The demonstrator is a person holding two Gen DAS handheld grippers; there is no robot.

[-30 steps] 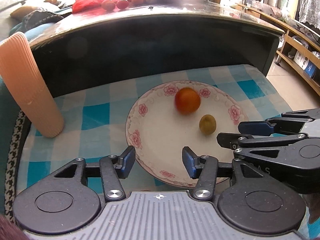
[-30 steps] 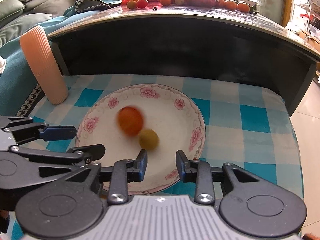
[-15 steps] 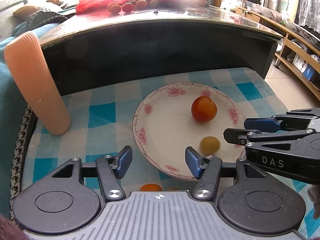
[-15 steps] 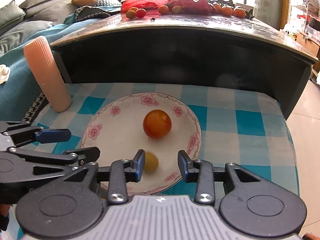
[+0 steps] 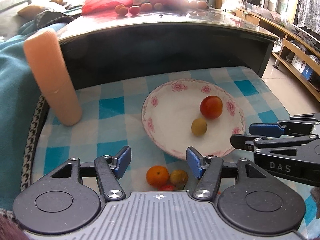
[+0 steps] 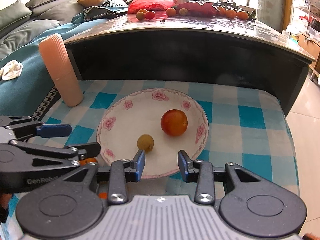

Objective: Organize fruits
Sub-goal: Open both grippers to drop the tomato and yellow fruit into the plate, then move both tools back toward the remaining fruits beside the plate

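Left wrist view. The left tool [image 5: 158, 163] sits at bottom centre, its blue pads spread with nothing between them; its jaws have just been opening further. Right of centre, a white shallow plate with a pink flower rim [image 5: 149, 118] lies on the blue-and-white checked cloth of the bench [image 5: 112, 108]. In the plate rest a round red-orange fruit [image 5: 211, 107] and, just beside it on the lower left, a small yellow-green fruit [image 5: 198, 126]. Below the plate's near rim, on the cloth, a small orange citrus fruit [image 5: 157, 176] touches a dull yellow-green fruit [image 5: 179, 177], with a red fruit [image 5: 167, 187] partly hidden under the tool body. The right tool [image 5: 242, 135] enters from the right edge. A ribbed peach-coloured cylinder [image 5: 54, 78] stands at the left.

Right wrist view. The right tool [image 6: 161, 162] at bottom centre holds its pads a little apart and empty, over the plate's [image 6: 204, 118] near rim, the small yellow-green fruit [image 6: 145, 142] just beyond its left pad. The red-orange fruit [image 6: 174, 122] lies right of centre. The left tool [image 6: 82, 138] reaches in from the left edge. Further loose fruits [image 6: 148, 14] line the raised dark tabletop [image 6: 200, 24] along the upper frame.

Progress, as judged: two fruits are plated; the three beside the plate, and perhaps those on the tabletop, remain to be gathered.
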